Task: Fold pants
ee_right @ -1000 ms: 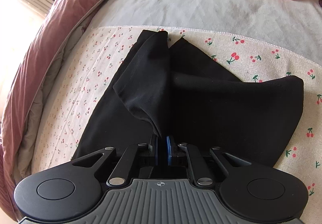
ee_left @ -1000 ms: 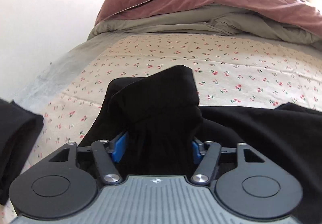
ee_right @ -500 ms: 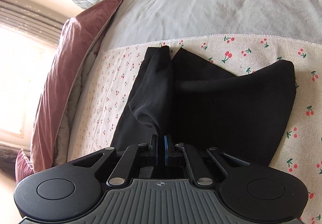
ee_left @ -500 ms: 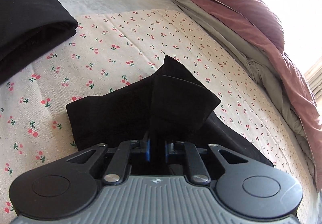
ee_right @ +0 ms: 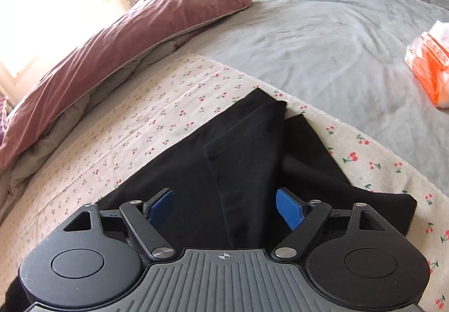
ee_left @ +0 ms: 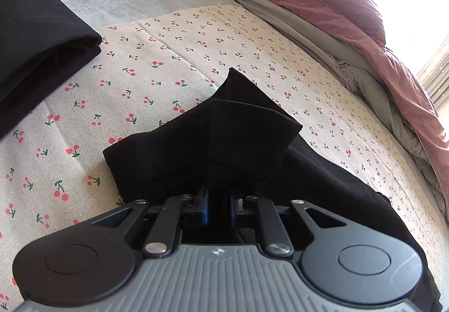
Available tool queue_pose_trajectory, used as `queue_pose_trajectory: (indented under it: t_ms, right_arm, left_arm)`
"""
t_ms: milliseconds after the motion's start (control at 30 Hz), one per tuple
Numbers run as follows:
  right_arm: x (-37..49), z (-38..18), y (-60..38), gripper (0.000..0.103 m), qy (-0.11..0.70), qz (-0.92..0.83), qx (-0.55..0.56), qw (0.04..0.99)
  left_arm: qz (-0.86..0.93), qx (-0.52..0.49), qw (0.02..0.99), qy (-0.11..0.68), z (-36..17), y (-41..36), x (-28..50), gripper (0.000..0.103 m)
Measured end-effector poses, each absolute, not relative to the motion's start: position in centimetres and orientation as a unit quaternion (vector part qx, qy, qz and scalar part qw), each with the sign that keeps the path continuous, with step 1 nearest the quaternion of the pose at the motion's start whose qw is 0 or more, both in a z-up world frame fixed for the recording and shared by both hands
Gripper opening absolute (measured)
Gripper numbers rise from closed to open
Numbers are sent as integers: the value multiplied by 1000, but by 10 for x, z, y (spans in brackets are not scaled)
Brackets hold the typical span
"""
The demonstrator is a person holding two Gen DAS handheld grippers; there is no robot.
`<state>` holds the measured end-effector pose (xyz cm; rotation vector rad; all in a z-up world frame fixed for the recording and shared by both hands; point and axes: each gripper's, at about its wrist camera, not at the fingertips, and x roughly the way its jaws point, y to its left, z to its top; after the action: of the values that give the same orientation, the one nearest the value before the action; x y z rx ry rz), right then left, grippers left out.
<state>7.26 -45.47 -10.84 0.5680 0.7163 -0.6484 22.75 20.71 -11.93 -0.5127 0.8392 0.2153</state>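
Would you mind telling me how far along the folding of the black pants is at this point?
Done: the black cotton pants lie partly folded on the cherry-print cloth, one layer doubled over. In hand: the left gripper pinches a raised fold, while the right gripper is opening with fabric lying loose between its pads. Left: laying that fold flat and further folding.

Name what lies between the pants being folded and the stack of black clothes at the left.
In the left wrist view, only bare cherry-print cloth separates the pants from the black stack; nothing else lies there.
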Motion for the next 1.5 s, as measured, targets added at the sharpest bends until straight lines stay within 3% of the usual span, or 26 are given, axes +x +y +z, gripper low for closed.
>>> queue_pose_trajectory:
  t_ms: [167, 267, 300, 333, 367, 400, 667, 867, 1067, 1200, 1500]
  right_arm:
    - [118, -142, -434, 78, 446, -320, 123, 827]
    - [118, -151, -438, 76, 452, -315, 115, 826]
    - [114, -150, -440, 71, 450, -315, 122, 827]
    - [110, -146, -443, 47, 446, -318, 133, 826]
    - [107, -143, -445, 15, 443, -328, 141, 823]
    - [104, -142, -449, 1, 441, -337, 147, 819]
    - [42, -118, -493, 0, 333, -384, 337, 792]
    - [-22, -139, -517, 0, 259, -380, 522, 718]
    - [-42, -135, -513, 0, 233, -362, 544, 720]
    - [-67, -151, -517, 0, 193, -358, 624, 667]
    - [-80, -133, -512, 0, 176, -390, 589, 685]
  left_arm:
    - [102, -246, 876, 402, -120, 210, 226, 15]
    - [102, -244, 872, 411, -123, 211, 227, 15]
    - [101, -241, 873, 413, -123, 210, 228, 15]
    - [100, -238, 873, 413, -123, 210, 228, 15]
    - [99, -237, 874, 413, -122, 210, 228, 15]
    - [98, -236, 875, 412, -121, 210, 228, 15]
    - [94, -244, 875, 407, -118, 213, 225, 14]
    - [105, -230, 876, 410, -118, 212, 224, 13]
    - [110, -243, 873, 408, -117, 219, 222, 13]
    - [116, -233, 873, 412, -118, 217, 220, 13]
    - [120, -247, 873, 403, -113, 225, 221, 7]
